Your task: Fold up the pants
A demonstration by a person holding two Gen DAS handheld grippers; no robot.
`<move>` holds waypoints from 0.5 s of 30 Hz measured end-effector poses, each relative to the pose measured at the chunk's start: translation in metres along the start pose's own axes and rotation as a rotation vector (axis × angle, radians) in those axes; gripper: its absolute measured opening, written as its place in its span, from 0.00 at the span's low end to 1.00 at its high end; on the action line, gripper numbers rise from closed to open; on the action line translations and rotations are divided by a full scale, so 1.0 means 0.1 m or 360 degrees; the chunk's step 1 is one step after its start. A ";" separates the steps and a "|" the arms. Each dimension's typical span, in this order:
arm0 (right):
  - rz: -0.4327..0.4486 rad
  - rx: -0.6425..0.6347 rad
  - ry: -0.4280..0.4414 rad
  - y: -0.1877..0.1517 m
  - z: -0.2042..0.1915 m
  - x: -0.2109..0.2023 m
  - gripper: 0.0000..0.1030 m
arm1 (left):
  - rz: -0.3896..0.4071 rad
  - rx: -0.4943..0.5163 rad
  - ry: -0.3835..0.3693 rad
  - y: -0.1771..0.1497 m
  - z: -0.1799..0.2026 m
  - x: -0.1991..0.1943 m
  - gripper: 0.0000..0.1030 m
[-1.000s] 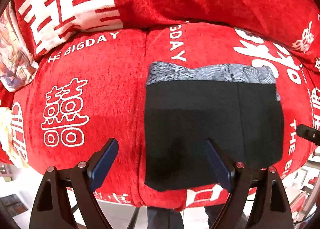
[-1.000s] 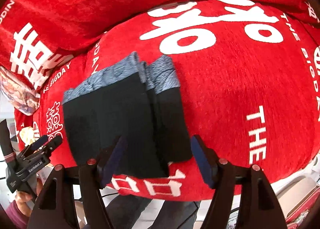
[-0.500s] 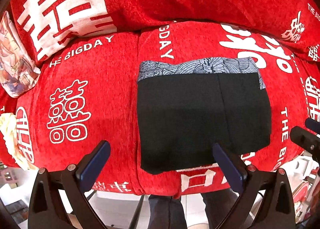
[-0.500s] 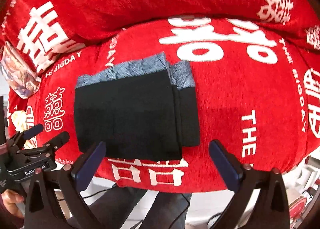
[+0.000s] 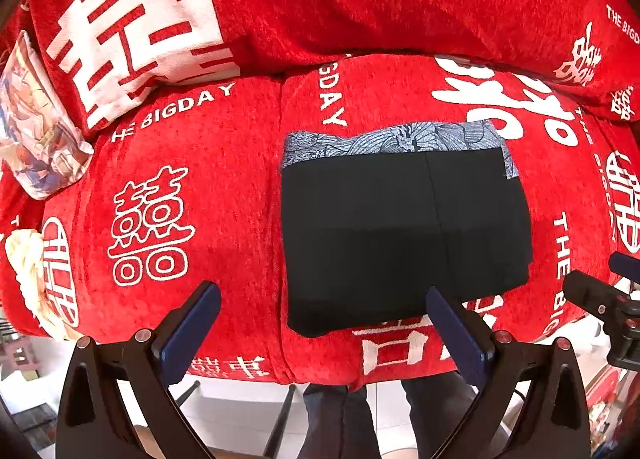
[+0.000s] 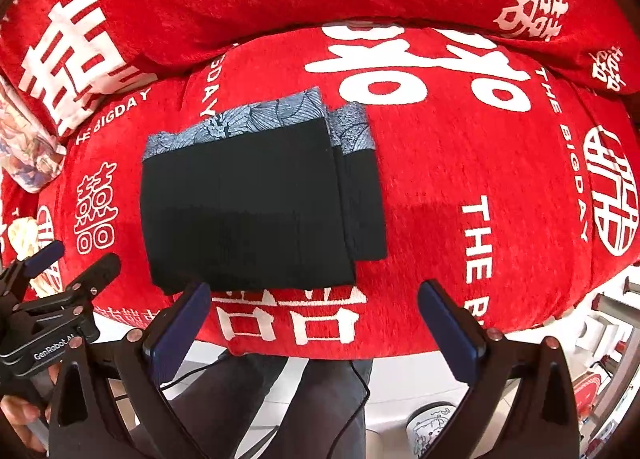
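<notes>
The folded black pants (image 5: 404, 235), grey patterned waistband (image 5: 396, 141) at the far edge, lie flat on the red sofa cushion (image 5: 180, 187), its near hem close to the cushion's front edge. In the right wrist view the fold is stepped, a narrower layer showing on the right side. The left claw (image 5: 324, 323) has just been opening and stands wide, nothing between its pads; the right claw (image 6: 314, 323) likewise, wide and empty above the front edge. Bare red cover lies open on both sides of the pants. A printed pillow (image 5: 36, 131) sits well apart at far left.
</notes>
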State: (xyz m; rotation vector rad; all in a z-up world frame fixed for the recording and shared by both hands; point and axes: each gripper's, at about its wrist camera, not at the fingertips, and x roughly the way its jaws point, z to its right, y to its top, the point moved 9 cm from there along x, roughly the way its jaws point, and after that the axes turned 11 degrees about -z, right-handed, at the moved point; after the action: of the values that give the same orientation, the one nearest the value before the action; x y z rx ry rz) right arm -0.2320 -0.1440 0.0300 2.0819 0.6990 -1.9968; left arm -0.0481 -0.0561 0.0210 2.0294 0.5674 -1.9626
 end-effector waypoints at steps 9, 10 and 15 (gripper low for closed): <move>-0.0019 -0.0019 -0.0106 -0.02 -0.02 -0.04 1.00 | -0.0010 -0.0025 0.0007 0.00 -0.03 -0.03 1.00; -0.0025 -0.0019 -0.0117 -0.02 -0.02 -0.03 1.00 | -0.0019 -0.0026 0.0001 -0.01 -0.03 -0.03 1.00; -0.0049 -0.0015 -0.0147 -0.03 -0.01 -0.01 1.00 | -0.0059 -0.0019 -0.0003 -0.04 -0.01 0.03 1.00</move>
State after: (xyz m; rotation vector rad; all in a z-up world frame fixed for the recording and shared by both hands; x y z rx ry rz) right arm -0.2325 -0.1409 0.0312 1.9709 0.7260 -2.0864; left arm -0.0490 -0.0518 0.0184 2.0234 0.6190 -1.9772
